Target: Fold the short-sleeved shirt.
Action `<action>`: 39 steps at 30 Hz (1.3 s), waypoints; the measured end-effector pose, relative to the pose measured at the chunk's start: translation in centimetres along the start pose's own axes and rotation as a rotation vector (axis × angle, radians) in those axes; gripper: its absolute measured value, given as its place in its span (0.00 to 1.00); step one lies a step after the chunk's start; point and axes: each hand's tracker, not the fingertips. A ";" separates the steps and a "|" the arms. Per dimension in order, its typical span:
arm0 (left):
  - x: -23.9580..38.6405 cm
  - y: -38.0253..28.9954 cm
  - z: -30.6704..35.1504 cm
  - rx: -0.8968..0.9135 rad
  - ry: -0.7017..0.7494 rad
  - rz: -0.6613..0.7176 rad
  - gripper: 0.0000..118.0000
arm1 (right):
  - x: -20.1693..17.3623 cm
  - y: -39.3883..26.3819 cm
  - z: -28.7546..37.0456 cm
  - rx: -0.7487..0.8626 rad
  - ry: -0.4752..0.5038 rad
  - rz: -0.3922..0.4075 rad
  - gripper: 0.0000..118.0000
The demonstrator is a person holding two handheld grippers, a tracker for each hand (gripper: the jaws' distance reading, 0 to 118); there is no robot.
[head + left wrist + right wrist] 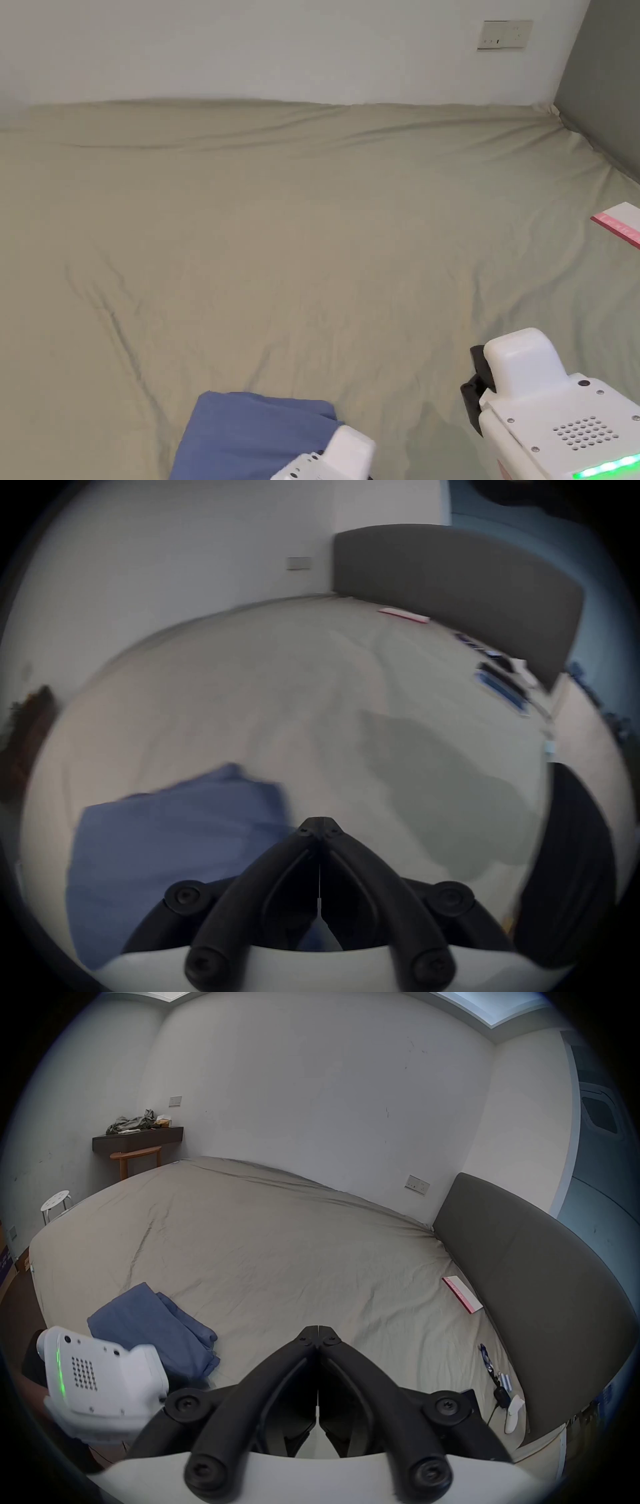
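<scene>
A blue shirt (pixel 250 431) lies folded into a compact stack on the beige bed sheet (pixel 312 250), near the bed's front edge. The right gripper view shows the same shirt (pixel 152 1328) as a neat layered bundle. My left gripper (pixel 319 823) hangs above the sheet just right of the shirt (pixel 173 843), jaws shut with nothing between them. My right gripper (pixel 318 1330) is farther right, also shut and empty, over bare sheet. In the head view the white bodies of the left gripper (pixel 331 459) and right gripper (pixel 550 412) sit at the bottom edge.
A pink-and-white card (pixel 619 226) lies at the bed's right side by the dark grey headboard (pixel 536 1269). Cables and small devices (pixel 502 1390) lie near the headboard. A white stool (pixel 55 1201) and a dark shelf (pixel 138 1139) stand beyond the bed's far left corner.
</scene>
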 end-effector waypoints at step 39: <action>-24.5 -7.9 0.3 -0.143 -0.661 1.052 0.75 | -13.6 -7.0 -14.6 -0.388 0.551 0.115 0.01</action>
